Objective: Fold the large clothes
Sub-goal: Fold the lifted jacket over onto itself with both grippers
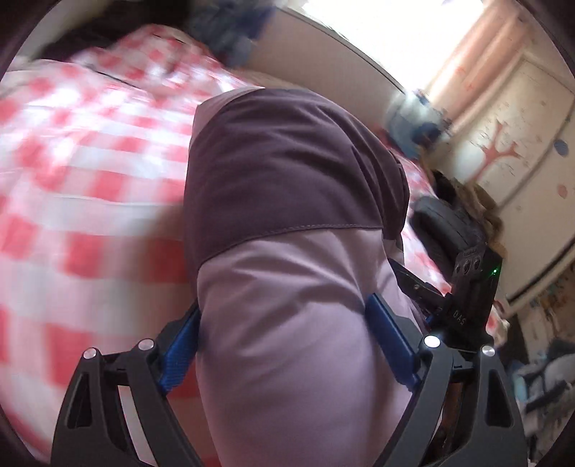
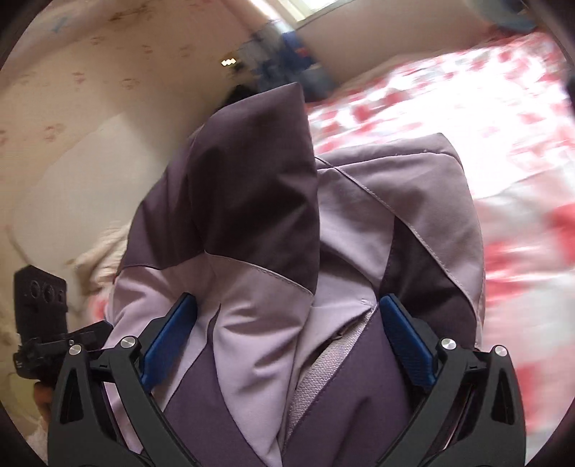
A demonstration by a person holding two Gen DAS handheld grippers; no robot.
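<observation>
A two-tone jacket (image 1: 287,201), dark purple over pale lilac, bulges up between the fingers of my left gripper (image 1: 284,305). Those jaws stand wide and the ribbed inner face of the right blue pad (image 1: 391,334) is bare, so the pads do not press the cloth. In the right wrist view the same jacket (image 2: 258,222) lies bunched, with a grey mesh lining showing. My right gripper (image 2: 287,298) is open around it, and both blue pads (image 2: 406,330) show their inner faces. Each view catches the other gripper's black body at its edge.
The jacket rests over a bed with a red-and-white checked cover (image 1: 82,172) (image 2: 467,118). A wall with pink patterned paper (image 2: 90,72) and a bright window (image 1: 377,25) lie beyond. A dark garment (image 1: 452,219) and blue clutter (image 1: 417,122) sit at the bed's far side.
</observation>
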